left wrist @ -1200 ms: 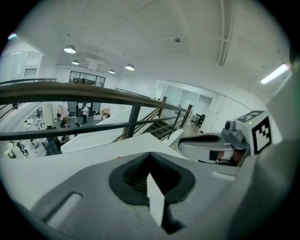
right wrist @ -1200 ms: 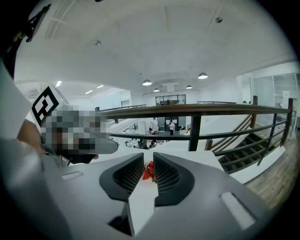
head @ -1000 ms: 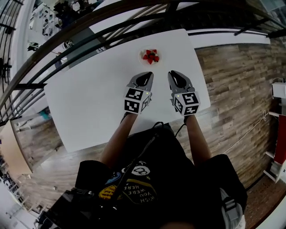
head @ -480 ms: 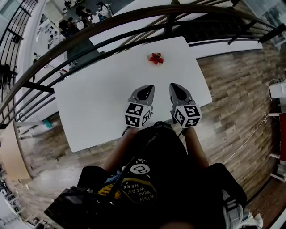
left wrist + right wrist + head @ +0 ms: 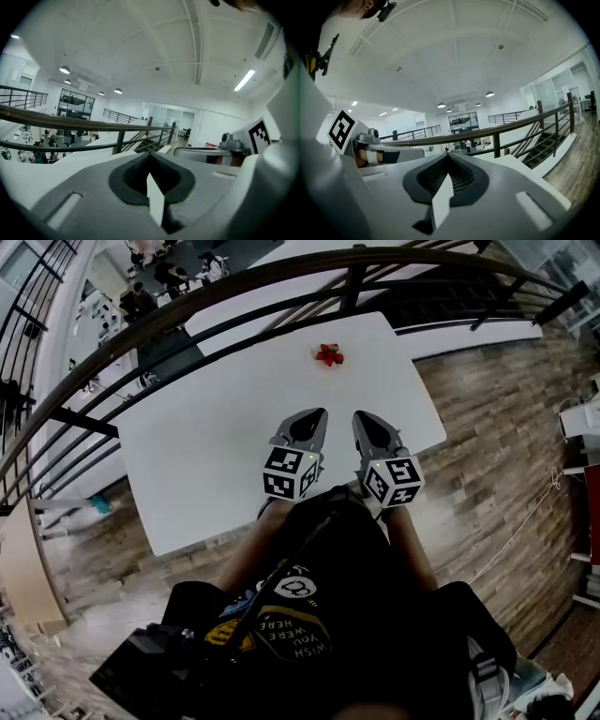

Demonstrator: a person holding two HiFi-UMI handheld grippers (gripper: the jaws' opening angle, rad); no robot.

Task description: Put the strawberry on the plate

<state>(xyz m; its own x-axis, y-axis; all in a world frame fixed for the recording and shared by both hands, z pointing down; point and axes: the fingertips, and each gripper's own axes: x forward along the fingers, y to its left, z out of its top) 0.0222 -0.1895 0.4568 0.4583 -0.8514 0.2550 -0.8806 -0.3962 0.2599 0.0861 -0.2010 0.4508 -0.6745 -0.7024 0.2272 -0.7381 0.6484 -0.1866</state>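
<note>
Red strawberry (image 5: 328,355), small and blurred, far end of white table (image 5: 206,446)

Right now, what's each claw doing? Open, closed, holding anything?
Left claw: closed, holding nothing.
Right claw: closed, holding nothing.

Head view: strawberry (image 5: 328,355), at 12 o'clock on the table (image 5: 206,446), is too small to count berries or make out the plate's rim. Person's torso (image 5: 319,596) hides the table's near edge at 6 o'clock, plus both wrists. Legs cut off by the bottom edge. Figures (image 5: 155,277) at 11 o'clock are tiny, no detail. Left gripper view: marker cube (image 5: 260,136) clipped at 3 o'clock.
</note>
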